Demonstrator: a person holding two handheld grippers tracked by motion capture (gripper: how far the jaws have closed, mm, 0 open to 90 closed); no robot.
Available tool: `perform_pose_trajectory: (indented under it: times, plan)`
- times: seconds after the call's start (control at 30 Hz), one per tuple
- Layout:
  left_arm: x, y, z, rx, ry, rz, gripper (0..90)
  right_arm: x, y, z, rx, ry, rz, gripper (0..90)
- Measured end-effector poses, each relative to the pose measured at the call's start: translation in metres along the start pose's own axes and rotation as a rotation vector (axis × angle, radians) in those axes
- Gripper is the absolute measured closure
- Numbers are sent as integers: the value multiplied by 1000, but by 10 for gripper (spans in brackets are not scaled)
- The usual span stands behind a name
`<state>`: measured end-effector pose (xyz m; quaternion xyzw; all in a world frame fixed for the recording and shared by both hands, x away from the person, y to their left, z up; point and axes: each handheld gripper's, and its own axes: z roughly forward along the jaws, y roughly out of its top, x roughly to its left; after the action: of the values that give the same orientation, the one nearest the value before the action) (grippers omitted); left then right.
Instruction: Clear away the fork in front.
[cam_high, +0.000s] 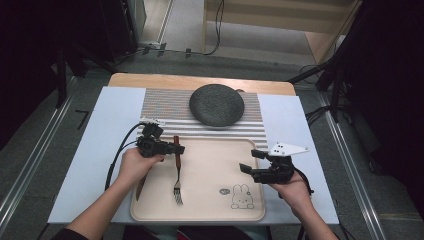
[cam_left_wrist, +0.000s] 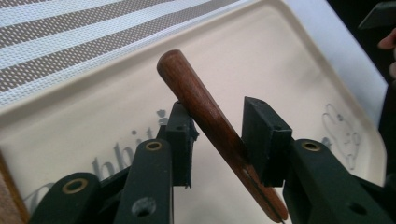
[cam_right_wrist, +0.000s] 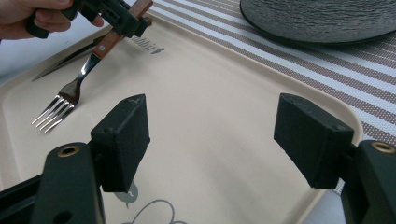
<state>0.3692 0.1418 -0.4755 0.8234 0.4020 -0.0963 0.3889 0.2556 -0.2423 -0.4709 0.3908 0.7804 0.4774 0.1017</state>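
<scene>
Two black pads of the left gripper stand on either side of the fork's brown wooden handle; the handle leans on the inner edge of one pad and a gap shows at the other, so the jaws are parted and not clamping it. The fork lies on the beige tray, handle toward the far rim, tines toward the person. Just beside it, partly under the left hand, a knife lies on the same tray, its blade pointing to the near edge.

Over on the tray's other side the right gripper hovers with its jaws spread wide and nothing between them, well apart from the fork. Bare tray lies below it.

Beyond the tray's far rim comes a striped placemat, and on it a dark round plate, well clear of both grippers. Under everything is a white sheet over the wooden table. Nothing stands between either gripper and the cutlery.

Printed on the tray are a rabbit drawing near its near right corner and, in the left gripper view, grey lettering that reads as "abbit", the start hidden by the jaw.
</scene>
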Motion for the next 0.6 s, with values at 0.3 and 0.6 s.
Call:
perform_pose_trajectory:
  times: [0.3, 0.6]
  plan:
    - [6, -4, 6, 20, 22, -3, 606, 0, -1, 2, 17, -3, -9, 249]
    - [7, -7, 11, 42, 70, 68, 460, 1, -1, 2, 15, 4, 0, 249]
